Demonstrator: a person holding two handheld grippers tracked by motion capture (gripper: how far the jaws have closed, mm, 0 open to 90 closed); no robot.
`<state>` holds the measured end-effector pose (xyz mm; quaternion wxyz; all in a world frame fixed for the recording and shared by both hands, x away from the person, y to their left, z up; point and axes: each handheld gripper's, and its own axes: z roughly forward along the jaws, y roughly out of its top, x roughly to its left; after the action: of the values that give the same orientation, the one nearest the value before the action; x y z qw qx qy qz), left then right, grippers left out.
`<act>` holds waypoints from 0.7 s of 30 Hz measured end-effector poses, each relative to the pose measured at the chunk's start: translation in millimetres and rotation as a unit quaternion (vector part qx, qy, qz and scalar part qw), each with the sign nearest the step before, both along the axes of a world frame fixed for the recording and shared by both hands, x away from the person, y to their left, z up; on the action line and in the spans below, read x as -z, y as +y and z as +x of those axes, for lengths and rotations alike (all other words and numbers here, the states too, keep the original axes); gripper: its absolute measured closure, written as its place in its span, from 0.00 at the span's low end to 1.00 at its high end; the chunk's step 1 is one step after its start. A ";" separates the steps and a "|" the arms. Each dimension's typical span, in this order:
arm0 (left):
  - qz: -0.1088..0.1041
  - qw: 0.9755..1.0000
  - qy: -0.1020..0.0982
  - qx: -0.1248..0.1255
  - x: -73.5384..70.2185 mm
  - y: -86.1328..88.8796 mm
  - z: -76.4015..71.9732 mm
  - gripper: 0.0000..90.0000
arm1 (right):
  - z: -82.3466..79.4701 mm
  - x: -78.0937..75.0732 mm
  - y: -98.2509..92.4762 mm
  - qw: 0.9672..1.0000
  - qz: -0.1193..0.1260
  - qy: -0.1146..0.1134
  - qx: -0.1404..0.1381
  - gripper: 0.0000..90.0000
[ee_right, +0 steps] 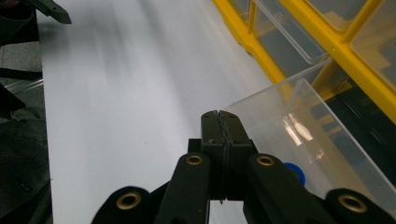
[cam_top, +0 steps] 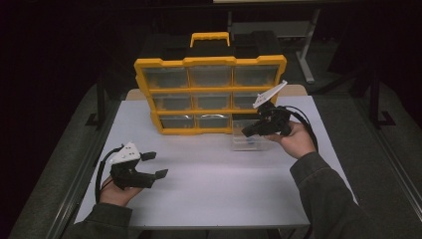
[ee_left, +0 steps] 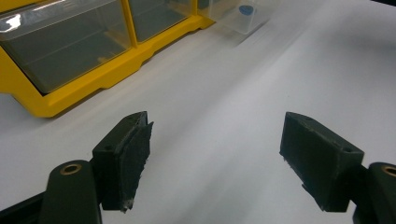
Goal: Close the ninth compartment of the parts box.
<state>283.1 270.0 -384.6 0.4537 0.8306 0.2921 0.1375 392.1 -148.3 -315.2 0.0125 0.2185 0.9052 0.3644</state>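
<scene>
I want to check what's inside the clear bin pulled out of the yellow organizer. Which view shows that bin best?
The right gripper view: the clear bin is close and large, with a blue item inside, beside the shut right gripper. The high view shows the bin small, partly behind that gripper. The left gripper view shows it far off, at the top edge.

High view overhead facing forward, gripper views close, low, sharing yellow organizer point(cam_top: 209, 92).

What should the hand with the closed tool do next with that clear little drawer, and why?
Probably slide the clear drawer back toward the empty slot in the yellow organizer. The right tool is shut at the drawer's rim, and the drawer sits on the table just in front of that slot.
</scene>
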 end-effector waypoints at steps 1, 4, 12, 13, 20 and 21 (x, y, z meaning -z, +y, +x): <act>-0.001 1.000 0.000 0.000 0.3 0.0 -0.3 0.27 | -1.2 1.3 -0.3 1.000 0.002 -0.001 -0.002 0.98; 0.001 1.000 -0.002 0.000 -0.7 0.5 -1.4 0.27 | -5.1 4.8 -0.3 1.000 0.005 0.003 -0.005 0.98; 0.002 1.000 -0.005 -0.001 -1.4 0.1 -2.2 0.26 | -15.0 16.5 3.2 1.000 -0.004 0.009 -0.014 0.98; 0.003 1.000 0.000 -0.002 -1.8 -0.3 -2.7 0.26 | -15.8 17.7 3.5 1.000 -0.003 0.011 -0.015 0.98; 0.005 1.000 -0.002 -0.001 -1.3 -1.8 -2.6 0.26 | -20.7 27.1 2.6 1.000 -0.008 0.017 -0.021 0.97; -0.001 1.000 -0.002 -0.004 -1.0 -2.2 -3.0 0.27 | -21.5 28.4 2.2 1.000 -0.007 0.018 -0.021 0.97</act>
<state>280.1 267.8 -383.6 0.4545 0.8286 0.2950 0.1405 370.6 -146.1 -343.6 -0.0104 0.2058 0.9122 0.3541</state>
